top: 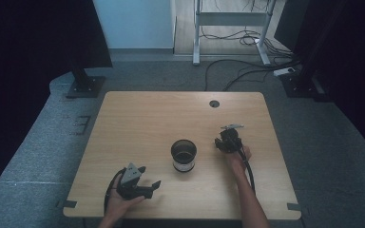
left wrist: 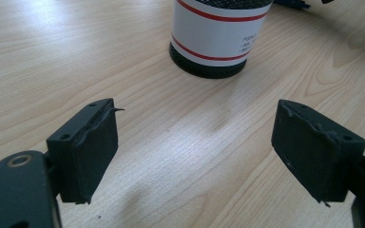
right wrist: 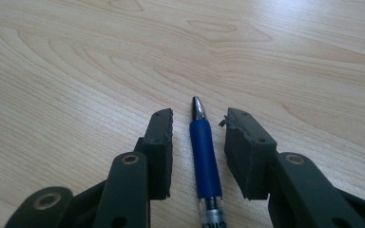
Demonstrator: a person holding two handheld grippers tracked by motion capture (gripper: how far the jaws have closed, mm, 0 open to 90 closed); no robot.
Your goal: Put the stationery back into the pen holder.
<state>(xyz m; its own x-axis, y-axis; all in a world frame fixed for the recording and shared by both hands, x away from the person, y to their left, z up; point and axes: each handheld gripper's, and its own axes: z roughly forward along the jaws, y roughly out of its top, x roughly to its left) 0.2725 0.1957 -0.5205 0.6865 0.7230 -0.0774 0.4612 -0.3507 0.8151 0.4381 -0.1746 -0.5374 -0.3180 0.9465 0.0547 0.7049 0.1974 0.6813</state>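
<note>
Pale wood-grain desk (top: pixel 138 118) is standing on grey flooring, with dark curtains hanging at both sides and cables lying on the floor beyond its far edge. Nearest to the person, the left hand-held gripper (top: pixel 145 183) is resting at the front left of the desk, cradled from below in the left hand (top: pixel 121 202), its jaws pointing toward the middle of the desk. In the left gripper view its black pads (left wrist: pixel 92 152) are standing apart with only bare wood between them, so it is grasping nothing. Just ahead of those jaws a cylindrical cup (left wrist: pixel 218 35), white with red bands and a black base, is standing upright, apart from the gripper; in the high view the cup (top: pixel 184 155) is sitting near the desk's centre, between the two hands, open at the top with a dark interior. To the right of the cup and a little farther back, the right hand-held gripper (top: pixel 225 140) is pointing away from the person, with the right forearm (top: pixel 249 199) reaching up from the bottom edge and the hand gripping the tool from behind. In the right gripper view a blue pen (right wrist: pixel 203 156) is lying flat on the desk between the jaws, its silver tip pointing away from the gripper. Narrow gaps are showing on both sides of the pen, so the pads are not yet pressing on it.
</note>
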